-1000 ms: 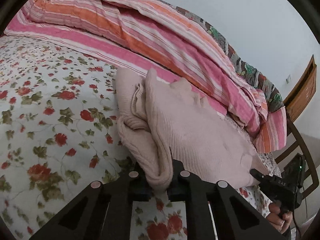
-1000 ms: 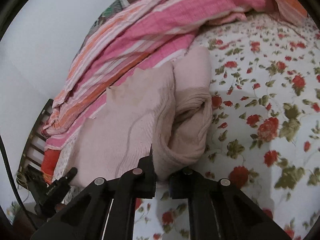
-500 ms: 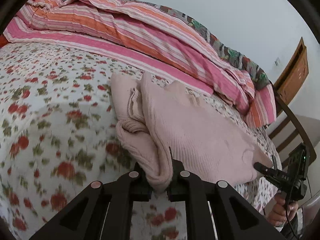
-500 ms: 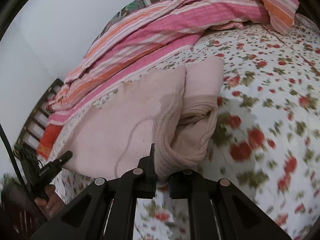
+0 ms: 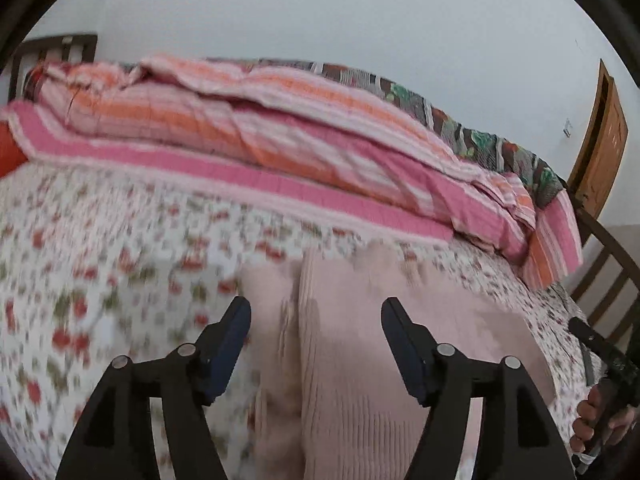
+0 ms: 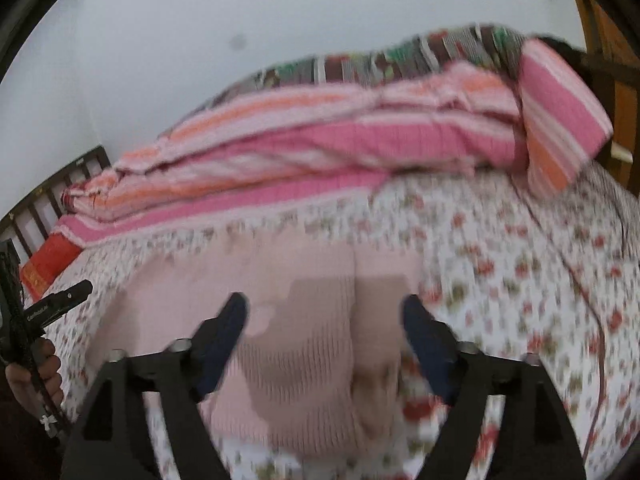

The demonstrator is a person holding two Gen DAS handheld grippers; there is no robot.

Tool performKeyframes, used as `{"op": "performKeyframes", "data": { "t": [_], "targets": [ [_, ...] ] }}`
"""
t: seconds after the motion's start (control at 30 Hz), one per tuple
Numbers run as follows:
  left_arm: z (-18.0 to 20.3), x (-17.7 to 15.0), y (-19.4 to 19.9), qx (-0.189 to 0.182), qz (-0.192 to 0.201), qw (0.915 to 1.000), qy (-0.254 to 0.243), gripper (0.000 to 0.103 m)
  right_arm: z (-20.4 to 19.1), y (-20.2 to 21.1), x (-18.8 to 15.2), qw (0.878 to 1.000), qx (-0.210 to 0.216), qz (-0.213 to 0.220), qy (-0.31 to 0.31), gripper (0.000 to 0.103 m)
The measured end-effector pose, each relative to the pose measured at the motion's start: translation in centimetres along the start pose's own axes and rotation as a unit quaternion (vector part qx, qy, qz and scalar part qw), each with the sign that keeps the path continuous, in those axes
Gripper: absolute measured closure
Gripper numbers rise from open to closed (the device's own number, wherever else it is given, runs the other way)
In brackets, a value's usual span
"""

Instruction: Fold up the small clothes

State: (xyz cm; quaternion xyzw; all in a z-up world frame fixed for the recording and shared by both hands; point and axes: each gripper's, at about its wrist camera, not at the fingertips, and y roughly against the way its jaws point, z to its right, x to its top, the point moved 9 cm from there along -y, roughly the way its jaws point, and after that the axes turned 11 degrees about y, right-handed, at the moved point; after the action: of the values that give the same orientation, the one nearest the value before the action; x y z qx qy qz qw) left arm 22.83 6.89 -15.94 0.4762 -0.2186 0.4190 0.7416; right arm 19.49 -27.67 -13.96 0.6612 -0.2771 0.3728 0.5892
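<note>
The pink knit top [image 5: 360, 360] lies folded on the flowery bed sheet [image 5: 100, 260] in the lower middle of both pictures, and the left gripper [image 5: 316, 316] and the right gripper [image 6: 324, 312] both hang over it with fingers spread wide, holding nothing, below the striped blanket [image 5: 280, 140].

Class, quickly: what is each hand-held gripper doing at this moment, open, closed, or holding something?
Left hand-held gripper: open, holding nothing, above the pink knit garment.
Right hand-held gripper: open, holding nothing, above the same garment.
</note>
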Motion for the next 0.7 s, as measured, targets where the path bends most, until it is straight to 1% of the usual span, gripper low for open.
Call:
{"op": "performKeyframes", "data": {
  "t": [0.03,0.07,0.1,0.2,0.23,0.27,0.3,0.33,0.37,0.4,0.43,0.47,0.53,0.6,0.63,0.67,0.7],
  "targets": [
    [0.2,0.4,-0.4,0.003,0.001,1.0000,-0.001,0.034,0.0,-1.0,1.1,1.000,0.000,0.003,0.003,0.008],
    [0.4,1.0,-1.6,0.017,-0.004,0.9998,-0.005,0.033,-0.1,-1.7,1.7,1.000,-0.001,0.001,0.003,0.007],
    [0.6,1.3,-2.9,0.029,-0.017,0.9994,-0.010,0.033,-0.1,-2.7,2.3,1.000,0.001,-0.007,0.003,0.007],
    [1.1,1.4,-5.4,0.026,-0.045,0.9985,-0.017,0.034,0.0,-6.3,2.9,0.999,0.018,-0.047,-0.005,0.008],
    [1.3,1.2,-6.3,0.024,-0.056,0.9980,-0.018,0.034,0.1,-7.4,2.9,0.998,0.021,-0.056,-0.011,0.009],
    [1.4,1.1,-7.0,0.023,-0.063,0.9975,-0.021,0.037,0.3,-8.2,2.8,0.998,0.023,-0.063,-0.016,0.016],
    [1.3,0.8,-7.7,0.027,-0.069,0.9970,-0.024,0.048,0.7,-9.0,2.6,0.997,0.023,-0.072,-0.020,0.023],
    [1.1,0.6,-8.0,0.031,-0.072,0.9966,-0.024,0.053,1.1,-10.1,2.1,0.996,0.022,-0.085,-0.031,0.038],
    [0.7,0.3,-8.6,0.037,-0.081,0.9959,-0.020,0.063,1.2,-10.5,1.7,0.995,0.023,-0.093,-0.038,0.047],
    [0.3,0.0,-9.1,0.036,-0.088,0.9954,-0.013,0.068,1.3,-11.1,1.1,0.993,0.028,-0.102,-0.043,0.049],
    [-0.1,-0.5,-9.7,0.027,-0.098,0.9948,-0.001,0.069,1.4,-11.7,0.6,0.992,0.036,-0.110,-0.045,0.051],
    [-0.3,-0.8,-10.1,0.024,-0.104,0.9943,0.003,0.069,1.4,-12.1,0.2,0.992,0.037,-0.115,-0.045,0.051],
    [-0.6,-1.3,-10.7,0.027,-0.112,0.9934,0.001,0.071,1.4,-12.9,-0.6,0.990,0.028,-0.130,-0.038,0.051],
    [-0.4,-1.6,-11.0,0.024,-0.112,0.9934,-0.006,0.081,1.1,-13.7,-1.3,0.989,0.026,-0.141,-0.029,0.051],
    [-0.3,-1.6,-11.2,0.023,-0.112,0.9934,-0.007,0.085,0.9,-14.1,-1.6,0.989,0.024,-0.145,-0.022,0.051],
    [-0.2,-1.6,-11.1,0.022,-0.106,0.9940,-0.011,0.094,0.9,-14.4,-1.8,0.989,0.019,-0.148,-0.016,0.054],
    [-0.2,-1.5,-11.2,0.019,-0.104,0.9943,-0.013,0.095,0.8,-14.5,-1.9,0.989,0.009,-0.149,-0.005,0.057]
  ]
}}
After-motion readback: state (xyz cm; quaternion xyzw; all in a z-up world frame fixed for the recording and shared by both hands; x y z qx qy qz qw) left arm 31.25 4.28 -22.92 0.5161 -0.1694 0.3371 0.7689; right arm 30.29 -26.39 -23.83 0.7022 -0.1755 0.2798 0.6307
